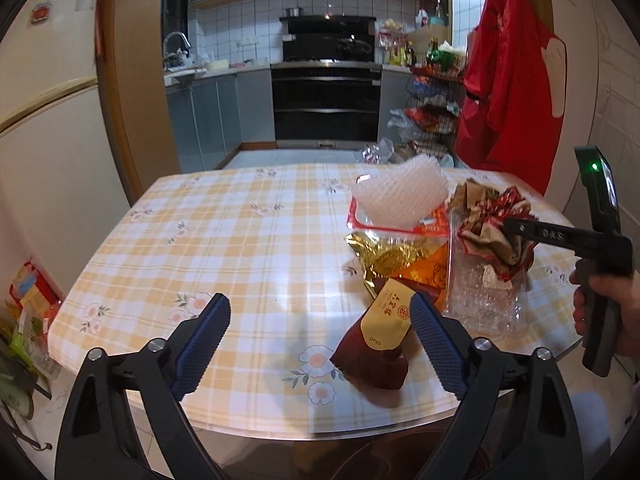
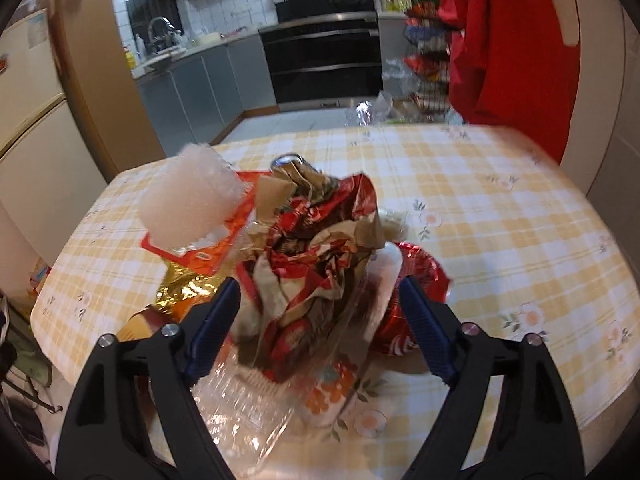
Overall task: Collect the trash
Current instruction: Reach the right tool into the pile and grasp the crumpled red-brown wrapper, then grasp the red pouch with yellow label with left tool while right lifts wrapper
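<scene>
A pile of trash lies on the table with the yellow checked cloth (image 1: 224, 232). It holds a dark red pouch (image 1: 374, 354) marked OPEN, gold foil (image 1: 384, 256), white foam netting (image 1: 404, 192) on a red tray (image 1: 432, 228), a clear plastic clamshell (image 1: 480, 300) and a crumpled red and brown wrapper (image 1: 490, 224). My left gripper (image 1: 320, 340) is open, its right finger beside the pouch. My right gripper (image 2: 318, 316) is open around the crumpled wrapper (image 2: 312, 256); it also shows in the left wrist view (image 1: 516, 230). A red foil wrapper (image 2: 416, 280) lies by its right finger.
A kitchen with an oven (image 1: 326, 96) and grey cabinets (image 1: 212, 116) lies beyond the table. A red garment (image 1: 508, 80) hangs at the right beside a wire rack (image 1: 432, 108) of packets. A fridge (image 1: 44, 120) stands left. Bags lie on the floor (image 1: 28, 320) left of the table.
</scene>
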The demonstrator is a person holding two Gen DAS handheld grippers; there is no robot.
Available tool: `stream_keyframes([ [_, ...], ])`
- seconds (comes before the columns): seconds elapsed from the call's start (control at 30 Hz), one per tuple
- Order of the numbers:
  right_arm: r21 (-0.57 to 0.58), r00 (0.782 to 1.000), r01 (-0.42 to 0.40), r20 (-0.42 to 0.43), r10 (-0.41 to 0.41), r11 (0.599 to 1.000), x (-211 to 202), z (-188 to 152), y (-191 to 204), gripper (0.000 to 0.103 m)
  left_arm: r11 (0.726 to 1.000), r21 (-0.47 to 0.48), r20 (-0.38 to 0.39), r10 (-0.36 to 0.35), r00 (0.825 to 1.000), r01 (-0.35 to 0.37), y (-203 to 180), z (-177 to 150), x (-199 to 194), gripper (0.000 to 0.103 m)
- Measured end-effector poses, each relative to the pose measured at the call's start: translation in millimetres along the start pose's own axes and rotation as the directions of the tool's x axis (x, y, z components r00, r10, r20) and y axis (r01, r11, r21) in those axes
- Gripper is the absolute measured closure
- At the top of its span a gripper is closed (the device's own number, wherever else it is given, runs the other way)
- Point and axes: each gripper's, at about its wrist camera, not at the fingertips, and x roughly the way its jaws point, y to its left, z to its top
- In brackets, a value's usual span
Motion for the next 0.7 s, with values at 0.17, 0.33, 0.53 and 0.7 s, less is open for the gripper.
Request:
stream_keyframes([
  [0.17, 0.016, 0.998, -0.045, 0.046, 0.044, 0.999, -14, -1, 2, 0.065, 1.0, 0.013, -0.025, -0.016, 1.0, 0.016, -3, -5, 15, 0.02],
  [0.33, 0.002, 0.988, -0.064, 0.143, 0.063, 0.998, -43, 4, 7, 0.068, 0.998, 0.044, -0.042, -0.049, 0.998, 0.051, -12, -8, 24, 0.021],
  [0.53, -0.011, 0.974, -0.072, 0.214, 0.072, 0.997, -73, 3, 8, 0.068, 0.981, 0.149, -0.076, -0.118, 0.99, 0.128, -38, -16, 42, 0.021],
  [0.7, -0.009, 0.973, -0.063, 0.223, 0.063, 0.998, -87, -12, 4, 0.068, 0.966, 0.209, -0.154, -0.124, 0.98, 0.155, -55, -23, 82, 0.021],
])
